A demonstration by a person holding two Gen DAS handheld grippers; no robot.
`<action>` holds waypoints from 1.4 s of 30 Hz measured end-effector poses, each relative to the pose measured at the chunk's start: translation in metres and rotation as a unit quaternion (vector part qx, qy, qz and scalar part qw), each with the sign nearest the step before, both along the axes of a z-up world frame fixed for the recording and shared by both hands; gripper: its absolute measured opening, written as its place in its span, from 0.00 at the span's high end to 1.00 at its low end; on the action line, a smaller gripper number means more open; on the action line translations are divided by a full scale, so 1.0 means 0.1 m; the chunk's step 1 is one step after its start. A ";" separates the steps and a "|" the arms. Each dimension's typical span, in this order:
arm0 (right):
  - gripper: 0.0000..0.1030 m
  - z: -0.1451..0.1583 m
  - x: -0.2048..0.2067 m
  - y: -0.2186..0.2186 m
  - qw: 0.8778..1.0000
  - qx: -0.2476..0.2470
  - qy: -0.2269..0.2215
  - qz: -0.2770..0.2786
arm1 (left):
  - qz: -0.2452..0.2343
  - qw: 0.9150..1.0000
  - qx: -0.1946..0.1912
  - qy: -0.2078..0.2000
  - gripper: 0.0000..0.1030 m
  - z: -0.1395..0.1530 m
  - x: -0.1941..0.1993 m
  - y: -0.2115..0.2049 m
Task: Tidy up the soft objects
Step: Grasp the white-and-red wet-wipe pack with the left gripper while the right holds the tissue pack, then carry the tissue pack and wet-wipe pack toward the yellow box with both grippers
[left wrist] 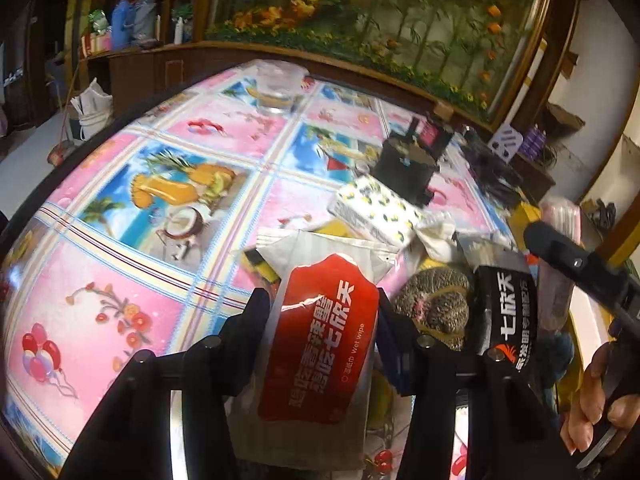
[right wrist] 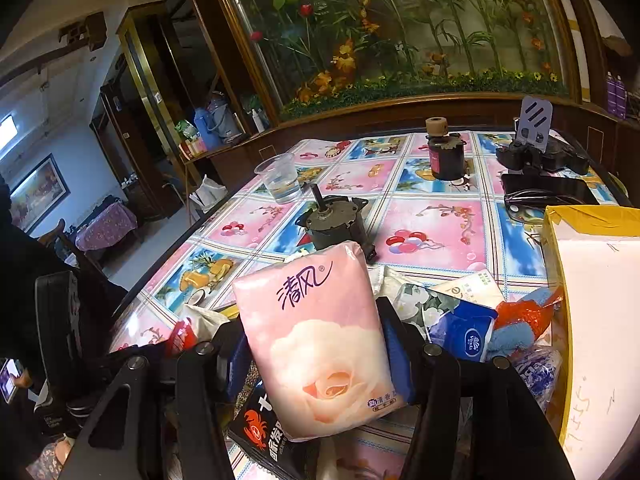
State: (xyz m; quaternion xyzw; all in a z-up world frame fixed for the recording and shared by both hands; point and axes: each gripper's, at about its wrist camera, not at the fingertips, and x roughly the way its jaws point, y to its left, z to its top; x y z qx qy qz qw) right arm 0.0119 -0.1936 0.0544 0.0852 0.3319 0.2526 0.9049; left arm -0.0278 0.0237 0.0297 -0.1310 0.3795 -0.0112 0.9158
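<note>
In the left wrist view my left gripper (left wrist: 322, 300) is shut on a silver wet wipe packet with a red label (left wrist: 316, 360), one pad against each long side. In the right wrist view my right gripper (right wrist: 310, 320) is shut on a pink tissue pack with a rose print (right wrist: 308, 280), held upright above the pile. Loose soft items lie beneath both on the flowered tablecloth (left wrist: 120, 280): a yellow-dotted tissue pack (left wrist: 376, 208), a brown knitted piece (left wrist: 436, 304), a black wipe packet (left wrist: 508, 312), a blue tissue pack (right wrist: 464, 332) and an orange and blue cloth (right wrist: 524, 320).
A cardboard box (right wrist: 600, 300) stands at the right table edge. Further back are a clear plastic cup (right wrist: 282, 178), a small motor (right wrist: 336, 228), a dark jar (right wrist: 446, 156) and a phone (right wrist: 548, 190). A person's hand (left wrist: 600, 400) is at the right.
</note>
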 end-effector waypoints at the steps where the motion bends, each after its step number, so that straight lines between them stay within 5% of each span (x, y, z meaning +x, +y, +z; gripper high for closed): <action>1: 0.41 0.00 0.00 -0.01 1.000 0.001 0.000 0.000 | 0.004 1.000 0.001 -0.014 0.51 0.04 -0.05 0.01; 6: 0.41 0.00 -0.03 -0.03 1.000 0.001 0.002 -0.002 | 0.014 0.998 0.007 -0.052 0.51 0.15 -0.16 0.01; 42: 0.41 -0.01 -0.05 -0.08 1.000 0.002 0.005 -0.011 | 0.011 0.998 0.004 -0.066 0.51 0.19 -0.21 0.01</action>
